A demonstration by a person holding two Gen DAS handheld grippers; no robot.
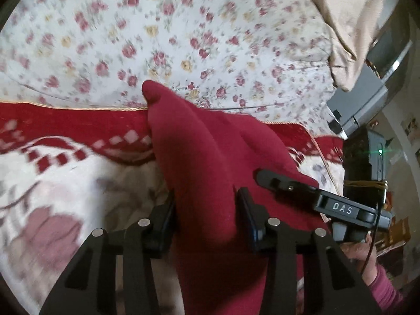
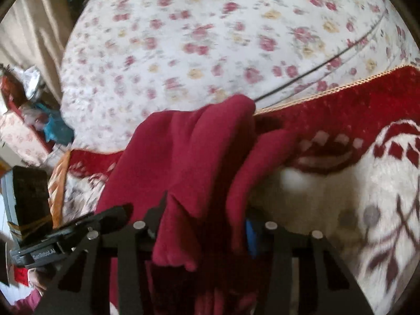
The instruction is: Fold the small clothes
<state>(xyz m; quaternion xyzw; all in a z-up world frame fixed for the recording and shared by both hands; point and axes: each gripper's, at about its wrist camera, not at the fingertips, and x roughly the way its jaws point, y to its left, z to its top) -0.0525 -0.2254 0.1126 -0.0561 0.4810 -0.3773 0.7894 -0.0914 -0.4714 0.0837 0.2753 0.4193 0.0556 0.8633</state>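
A dark red fleece garment hangs bunched between both grippers above the bed. My left gripper is shut on a thick fold of it; the cloth fills the gap between the fingers. In the right wrist view the same garment drapes in folds, and my right gripper is shut on a bunch of it. The right gripper also shows at the right of the left wrist view, against the cloth. The left gripper shows at the lower left of the right wrist view.
A red and cream patterned blanket lies under the garment, also in the right wrist view. Beyond it is a white floral bedsheet. A beige curtain and cluttered items stand at the bedside.
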